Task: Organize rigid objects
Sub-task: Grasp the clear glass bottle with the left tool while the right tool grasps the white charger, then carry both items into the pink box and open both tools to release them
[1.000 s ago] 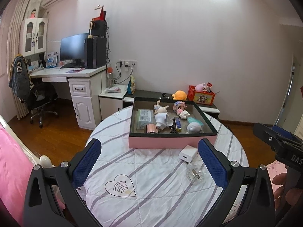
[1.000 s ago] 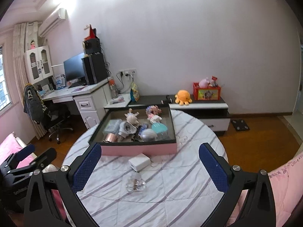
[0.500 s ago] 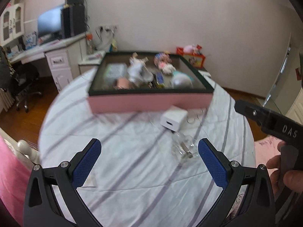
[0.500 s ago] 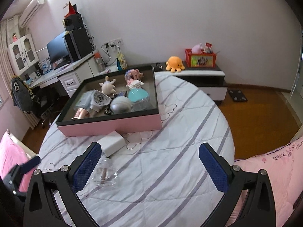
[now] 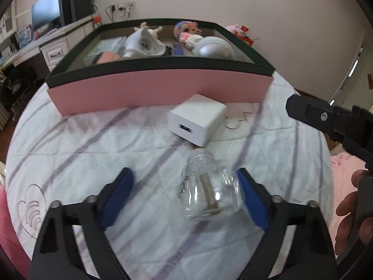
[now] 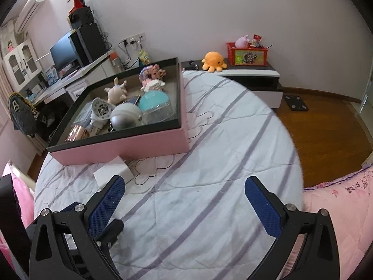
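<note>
A clear glass jar (image 5: 209, 186) lies on its side on the striped bedcover (image 5: 93, 140). My left gripper (image 5: 184, 198) is open and low over the cover, with the jar between its blue pads, close to the right pad (image 5: 253, 200). A white USB charger block (image 5: 198, 119) lies just beyond the jar, against the pink box (image 5: 160, 88); it also shows in the right wrist view (image 6: 114, 171). The box (image 6: 121, 148) holds several toys and gadgets. My right gripper (image 6: 184, 203) is open and empty above the cover, right of the left one.
The round bed's edge drops to wooden floor (image 6: 326, 128) on the right. A low cabinet (image 6: 251, 79) with an orange plush octopus (image 6: 213, 61) and a red toy box stands behind. A desk with monitor (image 6: 63, 51) is at the far left.
My left gripper has dropped forward and down, so the jar now lies between its pads. My right gripper has also lowered and tilted toward the bedcover.
</note>
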Demonstrator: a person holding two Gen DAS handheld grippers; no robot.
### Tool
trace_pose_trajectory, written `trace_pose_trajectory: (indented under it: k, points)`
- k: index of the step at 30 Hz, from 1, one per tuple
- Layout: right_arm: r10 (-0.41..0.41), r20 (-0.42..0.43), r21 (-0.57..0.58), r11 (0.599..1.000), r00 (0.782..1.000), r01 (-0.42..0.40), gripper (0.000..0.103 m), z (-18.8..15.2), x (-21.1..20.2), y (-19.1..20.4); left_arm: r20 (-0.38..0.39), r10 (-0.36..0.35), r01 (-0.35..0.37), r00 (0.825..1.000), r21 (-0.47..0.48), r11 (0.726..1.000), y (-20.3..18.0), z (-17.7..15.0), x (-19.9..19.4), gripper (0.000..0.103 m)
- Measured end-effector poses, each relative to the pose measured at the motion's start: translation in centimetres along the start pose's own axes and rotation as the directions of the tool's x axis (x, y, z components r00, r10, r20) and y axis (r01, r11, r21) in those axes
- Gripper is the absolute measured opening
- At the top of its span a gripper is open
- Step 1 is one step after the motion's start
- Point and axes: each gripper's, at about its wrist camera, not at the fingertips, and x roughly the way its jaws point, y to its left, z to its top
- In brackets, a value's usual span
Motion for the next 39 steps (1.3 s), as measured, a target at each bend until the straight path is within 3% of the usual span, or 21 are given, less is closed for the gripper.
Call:
trace_pose_trajectory:
  k: [1,3,4,15,19,21,22,23,24,39]
  points:
    - [0.007,-0.008,-0.006,1.0,1.0,-0.007,0.103,-0.1,0.4,0.2,0.004,0.0,0.0,1.0,-0.004,1.0,0.3,0.0,0.0,0.075]
    - [0.022,-0.023,-0.014,1.0,0.999,-0.022,0.103,-0.1,1.2,0.7,0.007,-0.004,0.004,1.0,-0.013,1.0,1.3,0.2,-0.1,0.054]
    - [0.032,-0.028,-0.017,0.999,0.999,-0.033,0.103,-0.1,1.5,1.0,0.008,-0.012,0.012,1.0,-0.019,1.0,1.9,0.3,-0.3,0.053]
    - [0.132,-0.107,-0.126,0.981,0.985,-0.146,0.103,-0.5,5.5,6.4,0.028,0.04,-0.038,0.999,-0.057,0.998,6.0,0.4,-1.5,0.053]
    - [0.104,-0.127,-0.185,0.975,0.986,-0.126,0.102,-1.0,7.2,7.9,0.028,0.061,-0.059,0.998,-0.082,0.995,7.5,0.5,-1.5,0.053]
    - [0.075,-0.102,-0.2,0.975,0.992,-0.094,0.097,-1.0,7.4,8.3,0.025,0.066,-0.063,0.998,-0.085,0.994,7.8,0.2,-1.4,0.053]
    - [0.065,-0.095,-0.205,0.975,0.993,-0.084,0.089,-1.2,7.2,8.3,0.027,0.065,-0.063,0.998,-0.088,0.994,7.9,0.2,-1.5,0.053]
    - [0.064,-0.086,-0.221,0.972,0.994,-0.081,0.074,-1.3,7.1,8.6,0.028,0.066,-0.063,0.997,-0.088,0.994,7.8,0.1,-1.5,0.053]
    - [0.06,-0.079,-0.236,0.969,0.995,-0.077,0.068,-1.4,6.9,8.8,0.029,0.065,-0.063,0.997,-0.087,0.994,7.9,0.1,-1.6,0.053]
    - [0.13,-0.067,-0.199,0.97,0.989,-0.14,0.068,-2.0,3.1,7.8,0.07,0.054,-0.049,0.996,-0.078,0.996,7.7,0.7,-3.4,0.053]
